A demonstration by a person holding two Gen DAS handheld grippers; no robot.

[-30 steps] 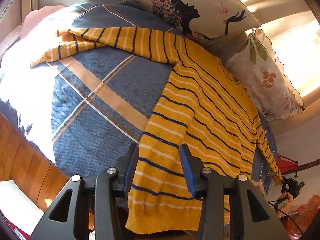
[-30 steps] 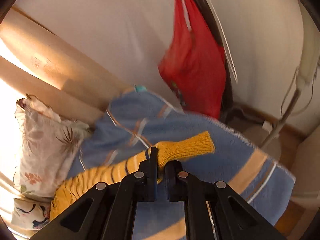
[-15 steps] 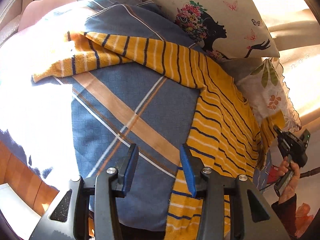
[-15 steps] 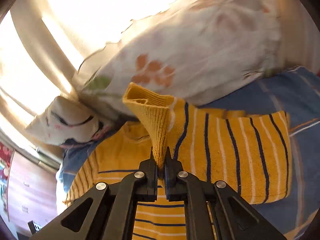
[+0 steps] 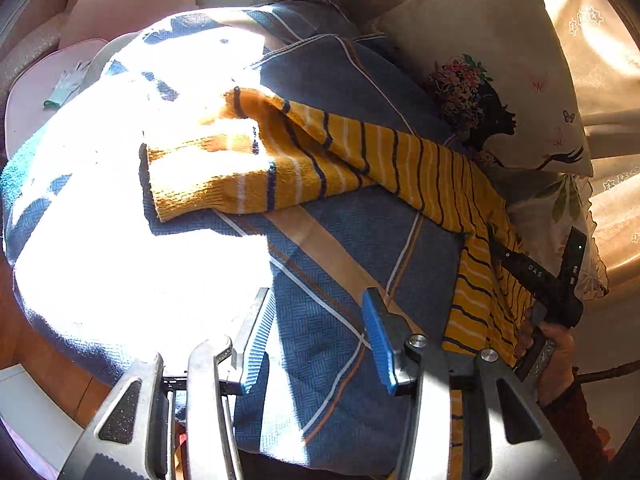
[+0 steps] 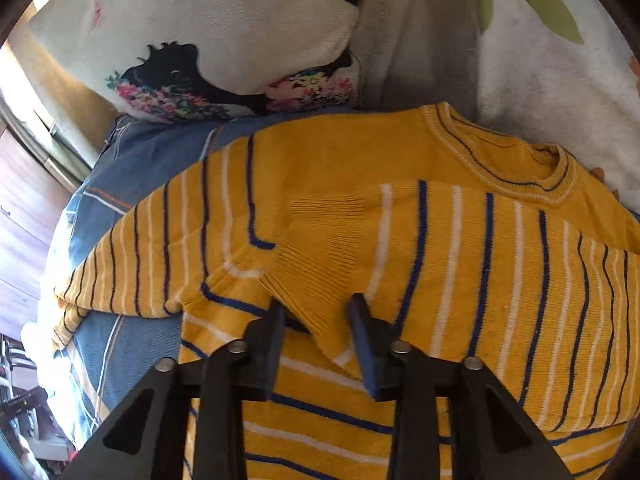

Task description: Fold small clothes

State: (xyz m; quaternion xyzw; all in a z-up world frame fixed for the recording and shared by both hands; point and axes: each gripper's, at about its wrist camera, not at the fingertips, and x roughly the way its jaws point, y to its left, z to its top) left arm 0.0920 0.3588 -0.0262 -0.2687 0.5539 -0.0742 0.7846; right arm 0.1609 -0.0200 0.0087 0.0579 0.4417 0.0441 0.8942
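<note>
A yellow sweater (image 6: 500, 280) with blue and white stripes lies flat on a blue plaid blanket (image 5: 340, 248). Its right sleeve is folded across the chest, with the ribbed cuff (image 6: 320, 264) lying loosely between the jaws of my right gripper (image 6: 316, 308). Those jaws are opening and no longer press on it. In the left wrist view the other sleeve (image 5: 280, 168) stretches out to the left, its cuff in bright sun. My left gripper (image 5: 316, 308) hovers over bare blanket short of that sleeve, jaws opening slightly with nothing between them.
Two printed pillows (image 5: 500, 60) (image 6: 540, 60) lean behind the sweater's collar. A pink cushion (image 5: 120, 4) and a pale glove (image 5: 68, 84) lie at the far left. Wooden floor (image 5: 40, 344) shows past the blanket's left edge. A hand (image 5: 556, 344) holds the right gripper.
My right gripper swung the right sleeve over onto the sweater's chest and let go of the cuff. My left gripper slid left off the hem onto bare blanket, toward the left sleeve.
</note>
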